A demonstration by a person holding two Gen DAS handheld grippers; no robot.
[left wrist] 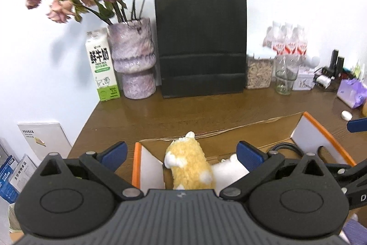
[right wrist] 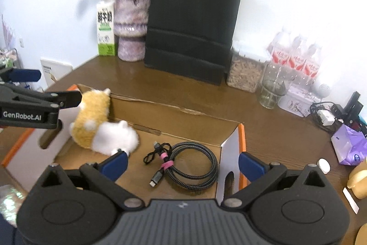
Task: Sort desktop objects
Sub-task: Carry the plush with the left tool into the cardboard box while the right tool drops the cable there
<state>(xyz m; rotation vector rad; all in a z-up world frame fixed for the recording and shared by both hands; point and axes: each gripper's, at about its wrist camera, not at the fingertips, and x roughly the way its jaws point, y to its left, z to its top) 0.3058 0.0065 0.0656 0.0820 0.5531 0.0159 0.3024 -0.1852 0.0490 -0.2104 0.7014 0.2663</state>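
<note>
A yellow and white plush toy lies in the left end of an open cardboard box with orange-edged flaps. A coiled braided cable with a pink tie lies in the middle of the box floor. My left gripper is open and empty, its fingers apart either side of the plush, just above it; it also shows in the right wrist view. My right gripper is open and empty above the cable.
A black paper bag, a vase of dried flowers, a milk carton, a jar, a glass, bottles and a purple tissue pack stand at the table's back and right. A white cap lies right of the box.
</note>
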